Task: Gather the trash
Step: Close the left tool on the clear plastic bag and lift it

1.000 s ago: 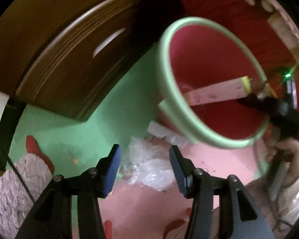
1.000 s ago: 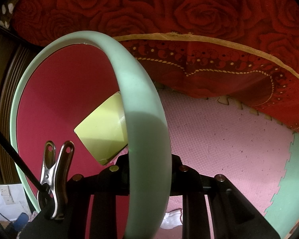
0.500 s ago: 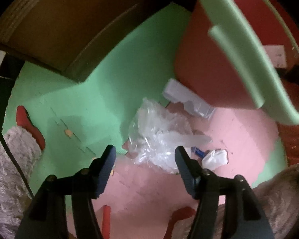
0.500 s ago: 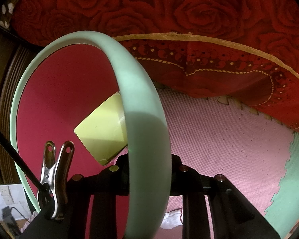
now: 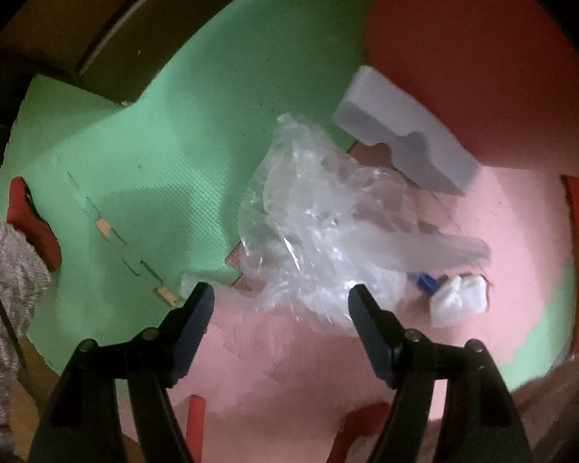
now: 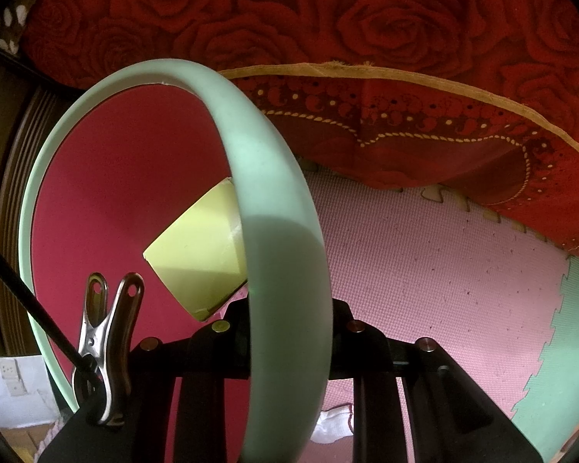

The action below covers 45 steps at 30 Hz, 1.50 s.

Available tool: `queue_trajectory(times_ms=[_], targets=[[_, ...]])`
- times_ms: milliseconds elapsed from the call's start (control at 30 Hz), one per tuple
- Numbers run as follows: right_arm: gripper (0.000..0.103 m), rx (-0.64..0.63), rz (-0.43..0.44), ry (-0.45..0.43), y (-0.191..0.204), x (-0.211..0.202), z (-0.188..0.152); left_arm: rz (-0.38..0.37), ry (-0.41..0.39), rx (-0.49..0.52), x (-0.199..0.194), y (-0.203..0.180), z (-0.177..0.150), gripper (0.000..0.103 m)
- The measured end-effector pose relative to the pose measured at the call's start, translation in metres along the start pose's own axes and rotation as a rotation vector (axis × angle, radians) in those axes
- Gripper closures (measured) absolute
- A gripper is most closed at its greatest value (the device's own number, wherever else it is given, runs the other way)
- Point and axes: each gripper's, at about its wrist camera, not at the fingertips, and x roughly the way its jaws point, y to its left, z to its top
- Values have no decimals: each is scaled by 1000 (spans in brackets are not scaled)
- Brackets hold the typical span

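Observation:
A crumpled clear plastic bag lies on the floor where the green and pink mats meet. My left gripper points down just short of it; its jaws are opening, with only the bag's near edge between the tips and no pad touching it. Past the bag lie a white foam block, a crumpled white paper and a small blue cap. My right gripper is shut on the pale green rim of the red bin. A yellow-green box rests inside the bin.
Dark wooden furniture borders the green mat at the upper left. A fluffy grey cloth is at the left edge. A red rose-patterned blanket hangs over the pink mat. A metal clip sits on my right gripper.
My left gripper has dropped toward the floor and tilted downward, so the plastic bag looms much larger; its jaws have widened. The bin has slid out to the upper right. The right view is unchanged.

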Motion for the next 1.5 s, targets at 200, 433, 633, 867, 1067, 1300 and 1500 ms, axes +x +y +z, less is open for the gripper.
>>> queue_trajectory(times_ms=[200,433,633,867,1067,1300,1500], targets=[[79,2,0,1,0,0,0,-33,18,-16,25,5,3,27],[79,6,1,1,1,0,1,-142,62,-56,38,3,-7,26],[79,2,0,2,1,0,1,-136,94,-34,50,-19,-20,18],[79,5,0,1,1,0,1,-121,107,-83,68,-27,-20,18],[79,6,-1,1,0,0,1,-8,45,-86,69,-12,-4,18],[79,6,-1,2,1,0,1,-125,91,-208,73,12,5,30],[79,6,-1,2,1,0,1,-143,71,-176,62,7,12,71]])
